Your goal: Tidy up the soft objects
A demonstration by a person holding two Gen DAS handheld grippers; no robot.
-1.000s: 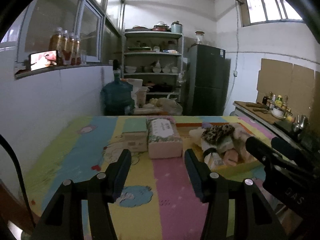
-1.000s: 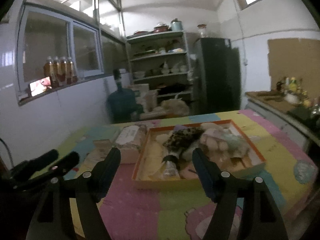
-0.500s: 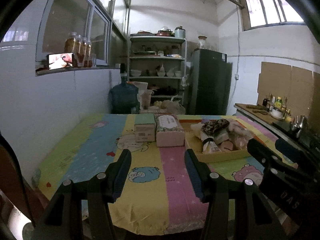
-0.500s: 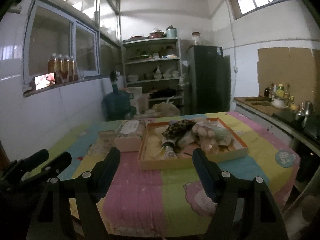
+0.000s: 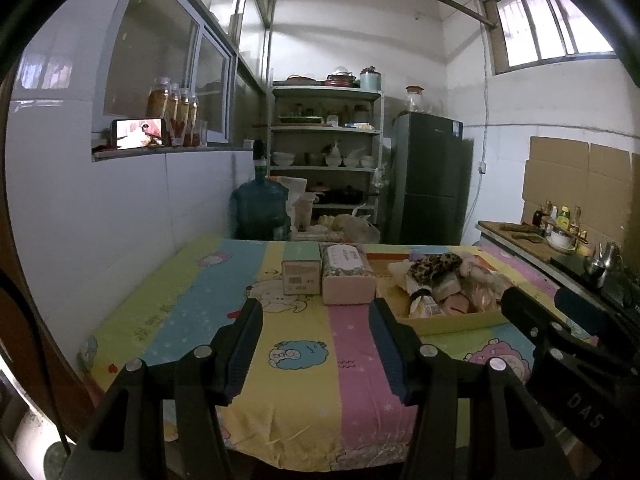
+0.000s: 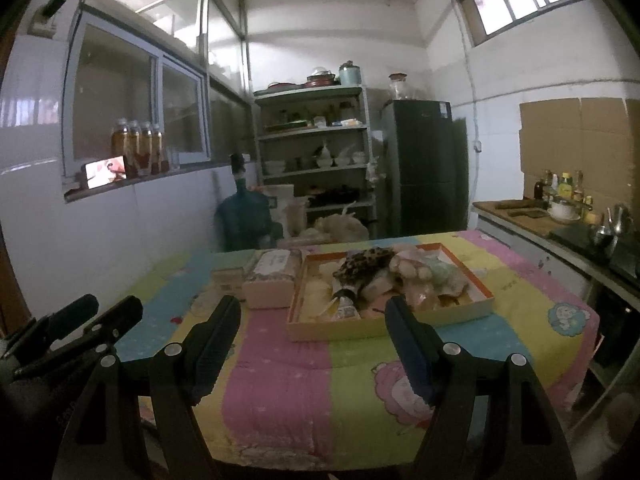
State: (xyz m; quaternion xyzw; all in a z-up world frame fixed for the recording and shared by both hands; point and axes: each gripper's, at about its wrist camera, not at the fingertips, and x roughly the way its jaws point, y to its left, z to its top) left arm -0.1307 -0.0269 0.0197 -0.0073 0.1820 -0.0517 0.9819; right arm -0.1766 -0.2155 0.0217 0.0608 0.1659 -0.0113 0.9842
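Kitchen table (image 5: 304, 360) at frame centre shows soft items (image 6: 384, 276) piled unsorted in the tray (image 6: 384, 326), both grippers (image 5: 316, 312) (image 6: 312, 312) apart, empty.

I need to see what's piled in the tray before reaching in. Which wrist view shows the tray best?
The right wrist view: the tray sits nearly centred ahead of the open right gripper, its orange rim and pile visible all round. In the left wrist view the tray lies off to the right, and the right gripper hides its near right corner.

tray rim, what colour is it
Orange along the top edge of the tray, with pale cream outer walls; clearest in the right wrist view.
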